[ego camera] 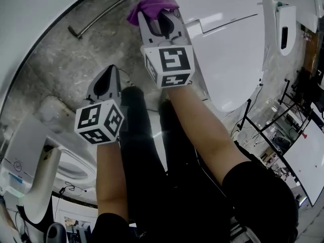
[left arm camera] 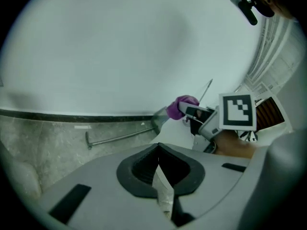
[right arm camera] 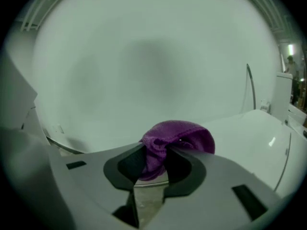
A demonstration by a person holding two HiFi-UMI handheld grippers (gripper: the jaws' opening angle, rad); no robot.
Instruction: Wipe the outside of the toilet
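since your right gripper (ego camera: 157,13) has the purple cloth (ego camera: 150,6) pinched between its jaws, the bunched end puffing out past the tips, the wiping hand is settled. those jaws are closed down on the fabric, kept from meeting only by the cloth itself. your left gripper (ego camera: 108,79) has its jaws pressed fully together with nothing in them. it hangs lower and further left over the grey stone floor (ego camera: 66,59), well apart from the toilet (ego camera: 228,44).

what the coming stroke turns on is where the toilet lies from the cloth: to its right and a little below. in the head view the closed lid and bowl run as a long white oval from the top of the frame down toward you, so the long axis lies roughly along your right forearm. the cloth sits just beside the toilet's rear left flank. i cannot tell whether it touches the porcelain.

my read is that wiping has barely begun, if at all. you would swing the cloth rightward onto the side wall, then draw it back along that long axis toward yourself. your right hand is plainly the nearer one, so the left need not reach. mind the thin metal rod (ego camera: 101,15) lying on the floor near the white wall (right arm camera: 144,56).
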